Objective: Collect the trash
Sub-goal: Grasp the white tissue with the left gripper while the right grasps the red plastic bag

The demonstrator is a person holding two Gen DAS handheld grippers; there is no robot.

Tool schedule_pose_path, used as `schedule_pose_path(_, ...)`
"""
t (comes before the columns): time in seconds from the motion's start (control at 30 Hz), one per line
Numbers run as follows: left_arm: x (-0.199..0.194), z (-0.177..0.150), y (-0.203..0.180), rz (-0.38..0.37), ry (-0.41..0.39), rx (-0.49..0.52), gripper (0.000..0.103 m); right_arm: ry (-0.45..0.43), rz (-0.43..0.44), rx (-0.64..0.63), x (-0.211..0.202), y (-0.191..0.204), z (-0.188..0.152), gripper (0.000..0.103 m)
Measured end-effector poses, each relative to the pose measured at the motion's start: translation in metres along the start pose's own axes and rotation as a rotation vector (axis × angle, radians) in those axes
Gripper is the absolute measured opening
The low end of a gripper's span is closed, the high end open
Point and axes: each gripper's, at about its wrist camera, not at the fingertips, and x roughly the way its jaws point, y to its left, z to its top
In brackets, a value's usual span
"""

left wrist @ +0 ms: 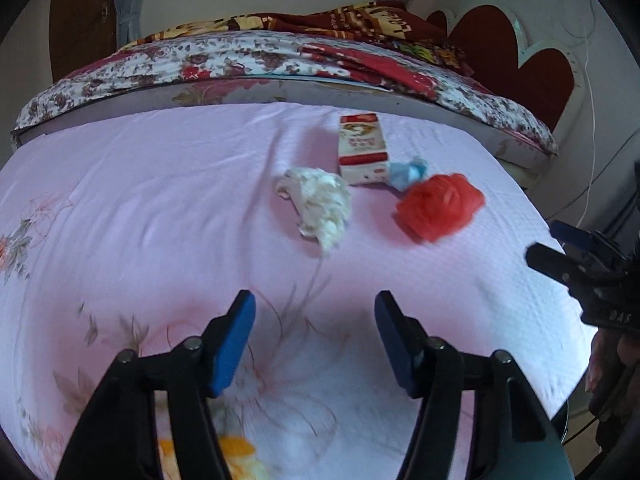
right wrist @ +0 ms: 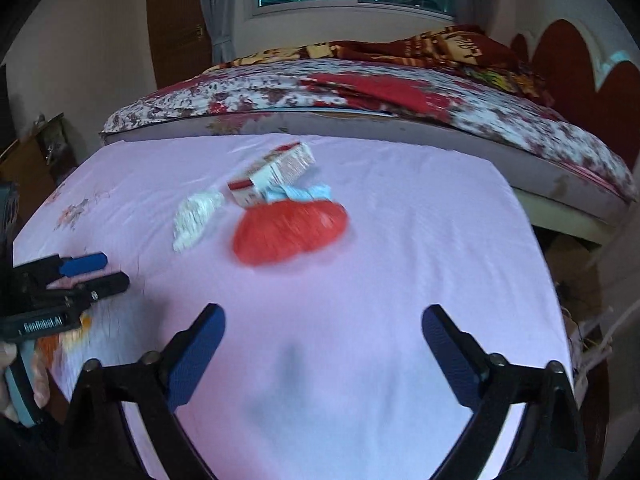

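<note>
The left gripper (left wrist: 316,340) and right gripper (right wrist: 324,356) both hang with jaws apart and empty over the pink cloth (left wrist: 140,200). The trash lies ahead: a white tissue wad (left wrist: 318,208) left of the carton (left wrist: 363,148), a red bag (left wrist: 440,210) to its right. This reads as the approach; next, each must reach a piece and close. A blue scrap (left wrist: 408,172) beside the carton is blurred.
</note>
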Motion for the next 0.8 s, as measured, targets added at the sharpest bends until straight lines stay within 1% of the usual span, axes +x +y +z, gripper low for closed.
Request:
schedule_pose_path(0.13,0.015,0.012,0.003,-0.001,0.007,0.014,0.061,0.02,0.028,0.017,0.032,0.008,0.024,0.094)
schedule_pose_path(0.2,0.025,0.018,0.002,-0.009,0.014,0.016,0.061,0.043,0.041,0.029,0.052,0.011,0.034,0.094)
schedule_pose_path(0.27,0.033,0.024,0.003,-0.019,0.023,0.017,0.058,0.067,0.049,0.024,0.07,0.017,0.041,0.094)
schedule_pose_path(0.3,0.039,0.027,0.003,-0.02,0.028,0.021,0.056,0.088,0.05,0.015,0.079,0.019,0.042,0.091)
schedule_pose_path(0.33,0.042,0.03,0.003,-0.021,0.03,0.025,0.055,0.105,0.06,0.01,0.085,0.02,0.042,0.074)
schedule_pose_path(0.37,0.046,0.032,0.003,-0.024,0.031,0.027,0.053,0.122,0.069,0.005,0.091,0.02,0.042,0.061)
schedule_pose_path(0.4,0.048,0.034,0.003,-0.029,0.034,0.026,0.052,0.119,0.049,-0.001,0.093,0.017,0.042,0.049)
schedule_pose_path(0.43,0.051,0.036,0.002,-0.035,0.036,0.025,0.051,0.105,0.052,0.01,0.091,0.011,0.042,0.043)
schedule_pose_path(0.47,0.054,0.037,0.002,-0.042,0.039,0.024,0.049,0.096,0.041,0.024,0.088,0.003,0.042,0.04)
schedule_pose_path(0.5,0.056,0.038,0.001,-0.048,0.042,0.024,0.048,0.083,0.002,0.036,0.086,-0.007,0.041,0.036)
schedule_pose_path(0.57,0.061,0.039,-0.003,-0.057,0.046,0.03,0.047,0.071,-0.037,0.074,0.085,-0.026,0.039,0.034)
schedule_pose_path(0.6,0.063,0.041,-0.005,-0.059,0.047,0.034,0.046,0.066,-0.038,0.103,0.083,-0.037,0.038,0.033)
schedule_pose_path(0.67,0.068,0.043,-0.01,-0.06,0.052,0.041,0.044,0.055,-0.054,0.119,0.078,-0.049,0.036,0.032)
schedule_pose_path(0.73,0.072,0.046,-0.011,-0.065,0.06,0.03,0.039,0.05,-0.056,0.123,0.072,-0.056,0.033,0.031)
schedule_pose_path(0.8,0.075,0.051,-0.011,-0.056,0.063,0.019,0.03,0.04,-0.06,0.111,0.065,-0.059,0.028,0.031)
